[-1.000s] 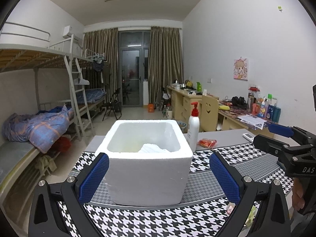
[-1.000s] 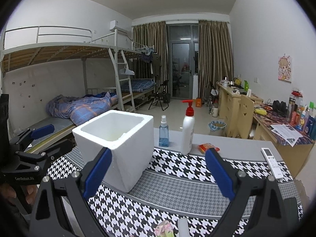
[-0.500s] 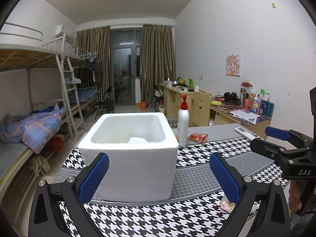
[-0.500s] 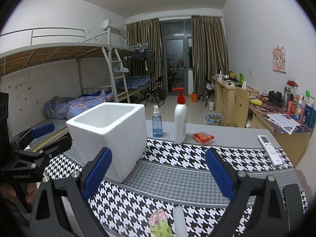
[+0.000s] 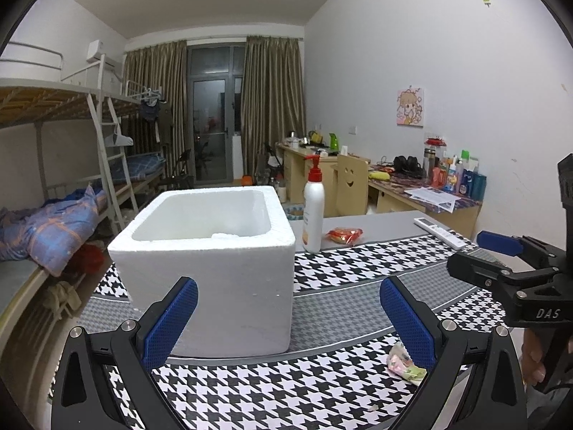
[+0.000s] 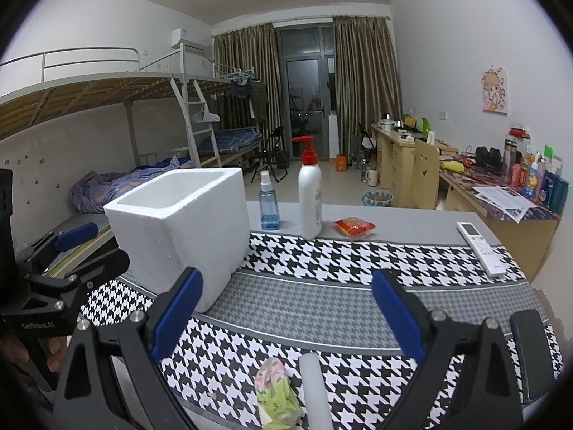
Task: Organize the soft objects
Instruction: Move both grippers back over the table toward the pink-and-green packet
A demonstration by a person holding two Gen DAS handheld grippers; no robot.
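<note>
Left wrist view: the left gripper (image 5: 288, 310) has its jaws wide apart with nothing between them, just in front of the white foam box (image 5: 211, 268). The box stands on the houndstooth-patterned cloth of the desk (image 5: 358, 308); something white lies inside it, too hidden to identify. A small crumpled soft packet (image 5: 404, 362), pink and green, lies on the cloth near the desk's front edge, just beside the right blue finger pad. Right of the box stand a white pump bottle (image 5: 313, 211) with a red top and an orange label too small to read, a red snack packet (image 5: 343, 234) and a white remote (image 5: 442, 233). The right gripper (image 5: 508, 261) shows at the right edge, its body marked "DAS". The cloth between box and remote is bare.

Right wrist view: the right gripper (image 6: 286, 308) also has its jaws spread, holding nothing. The soft packet (image 6: 277, 390) lies below and between them, near the front edge, touching a pale cylinder (image 6: 315, 390). The foam box (image 6: 179, 229) sits to the left, with a blue spray bottle (image 6: 269, 202) behind it. The left gripper (image 6: 68, 261) appears at far left; its lettering is unreadable. A wide strip of cloth lies open ahead.
</note>
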